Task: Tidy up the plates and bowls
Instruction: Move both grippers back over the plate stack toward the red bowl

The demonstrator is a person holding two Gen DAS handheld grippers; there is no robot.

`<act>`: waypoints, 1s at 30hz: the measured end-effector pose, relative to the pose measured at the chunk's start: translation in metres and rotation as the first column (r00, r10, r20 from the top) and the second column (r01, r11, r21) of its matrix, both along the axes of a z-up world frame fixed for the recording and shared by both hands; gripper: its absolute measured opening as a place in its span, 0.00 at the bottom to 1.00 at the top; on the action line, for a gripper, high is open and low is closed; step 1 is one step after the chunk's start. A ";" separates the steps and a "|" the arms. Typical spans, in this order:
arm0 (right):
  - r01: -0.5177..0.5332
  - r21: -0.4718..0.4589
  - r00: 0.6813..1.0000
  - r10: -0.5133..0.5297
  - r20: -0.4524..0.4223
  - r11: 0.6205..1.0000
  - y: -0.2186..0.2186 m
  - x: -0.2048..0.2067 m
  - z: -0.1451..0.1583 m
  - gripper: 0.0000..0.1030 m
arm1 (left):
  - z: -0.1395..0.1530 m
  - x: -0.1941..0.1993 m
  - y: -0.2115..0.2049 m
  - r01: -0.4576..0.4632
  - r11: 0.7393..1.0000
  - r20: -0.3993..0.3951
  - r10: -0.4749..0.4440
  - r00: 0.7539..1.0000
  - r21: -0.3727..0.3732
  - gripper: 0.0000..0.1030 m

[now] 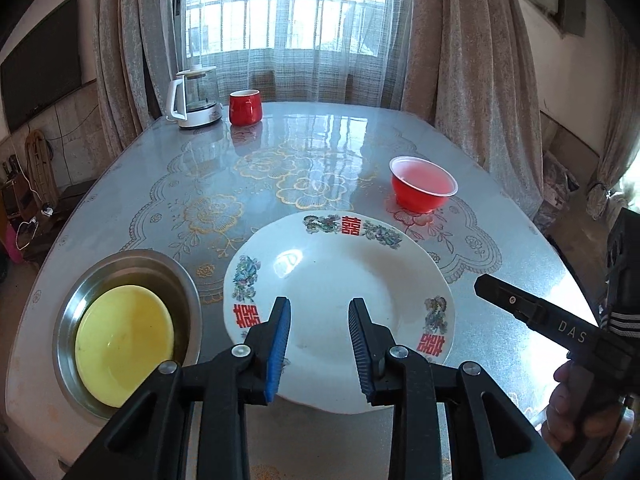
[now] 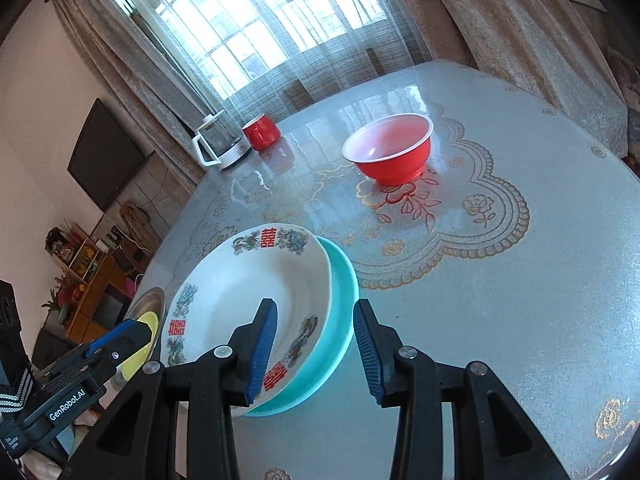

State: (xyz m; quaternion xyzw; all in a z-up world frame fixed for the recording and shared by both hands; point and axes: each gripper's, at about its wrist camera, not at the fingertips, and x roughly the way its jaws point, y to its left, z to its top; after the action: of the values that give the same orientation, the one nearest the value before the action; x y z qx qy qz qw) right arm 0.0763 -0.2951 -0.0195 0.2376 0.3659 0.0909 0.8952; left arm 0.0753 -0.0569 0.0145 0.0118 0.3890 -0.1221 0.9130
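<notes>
A white plate [image 1: 340, 280] with red characters and floral marks lies on the table; in the right wrist view the white plate [image 2: 248, 292] rests on a teal plate [image 2: 340, 320]. A steel bowl [image 1: 132, 264] at the left holds a yellow dish [image 1: 124, 340]. A red bowl [image 1: 423, 184] with a white rim stands farther right, also seen in the right wrist view [image 2: 390, 148]. My left gripper [image 1: 319, 344] is open over the white plate's near edge. My right gripper [image 2: 315, 352] is open, its jaws on either side of the stacked plates' near rim.
A glass kettle [image 1: 196, 96] on a white base and a red mug [image 1: 245, 107] stand at the table's far left edge. The table [image 1: 520, 332] has a glossy grey floral cover. Curtains and a window are behind; shelves stand at the left.
</notes>
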 end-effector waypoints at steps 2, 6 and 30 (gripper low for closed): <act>0.019 0.006 1.000 -0.019 -0.008 1.000 -0.011 0.000 -0.003 0.39 | -0.001 0.005 -0.011 0.024 1.000 -0.007 -0.024 1.000 0.002 0.30; 0.059 0.018 0.998 -0.058 -0.025 0.998 -0.030 0.001 -0.009 0.39 | -0.004 0.015 -0.026 0.061 0.998 -0.031 -0.061 0.998 0.004 0.30; 0.083 -0.027 0.996 -0.084 -0.039 0.996 -0.061 0.013 -0.011 0.39 | -0.009 0.058 -0.092 0.084 0.996 -0.132 -0.086 0.988 -0.014 0.40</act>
State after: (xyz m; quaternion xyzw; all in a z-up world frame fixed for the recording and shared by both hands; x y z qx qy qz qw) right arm 0.0892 -0.3556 -0.0309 0.2431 0.3747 0.0439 0.8936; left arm 0.1335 -0.1490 0.0054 0.0165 0.4474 -0.1631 0.8792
